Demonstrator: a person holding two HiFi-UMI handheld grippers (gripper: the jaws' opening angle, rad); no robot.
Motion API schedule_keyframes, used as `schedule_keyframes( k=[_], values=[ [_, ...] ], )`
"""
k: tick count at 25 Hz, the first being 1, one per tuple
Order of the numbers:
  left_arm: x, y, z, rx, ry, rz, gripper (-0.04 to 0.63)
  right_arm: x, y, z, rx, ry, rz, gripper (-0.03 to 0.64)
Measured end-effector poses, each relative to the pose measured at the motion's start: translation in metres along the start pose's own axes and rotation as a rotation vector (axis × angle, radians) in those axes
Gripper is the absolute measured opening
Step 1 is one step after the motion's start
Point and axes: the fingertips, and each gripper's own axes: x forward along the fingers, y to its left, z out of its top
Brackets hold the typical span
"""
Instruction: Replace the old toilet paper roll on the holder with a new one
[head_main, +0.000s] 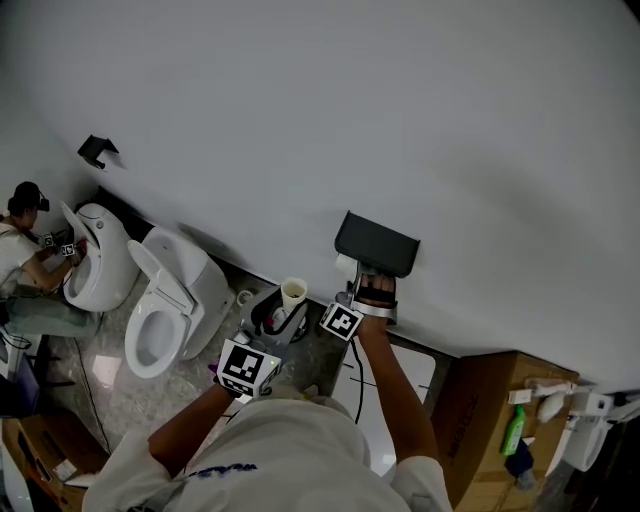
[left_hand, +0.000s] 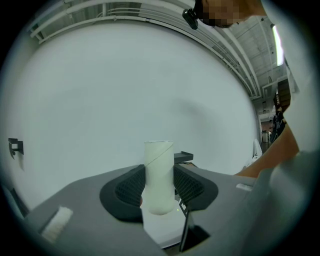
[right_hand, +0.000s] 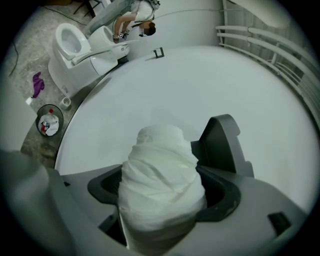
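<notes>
Pinching a smooth cardboard tube (left_hand: 159, 162) upright between the ribbed pads (left_hand: 131, 187) of our left gripper (left_hand: 159, 184), we squeeze a soft, crinkled paper roll (right_hand: 160, 165) in our right gripper (right_hand: 162, 197), jaws spread wide.

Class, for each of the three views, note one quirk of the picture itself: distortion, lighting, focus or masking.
Head view: the wide lens bows the foot of the wall; the light is dull and even, with one glare patch on the floor. Left gripper view: a fisheye circle with black corners, a mosaic patch at the top, and the tube sharp. Right gripper view: the same fisheye bends the pipes; the near roll looms large.
</notes>
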Motion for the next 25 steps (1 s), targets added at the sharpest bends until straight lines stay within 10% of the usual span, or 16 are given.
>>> schedule_keyframes(
  k=[25],
  values=[
    [-0.037, -0.005, 0.005, 0.016, -0.014, -0.021, 0.181, -0.064, 0.015, 0.004, 0.042, 0.019, 0.055, 0.413]
  ],
)
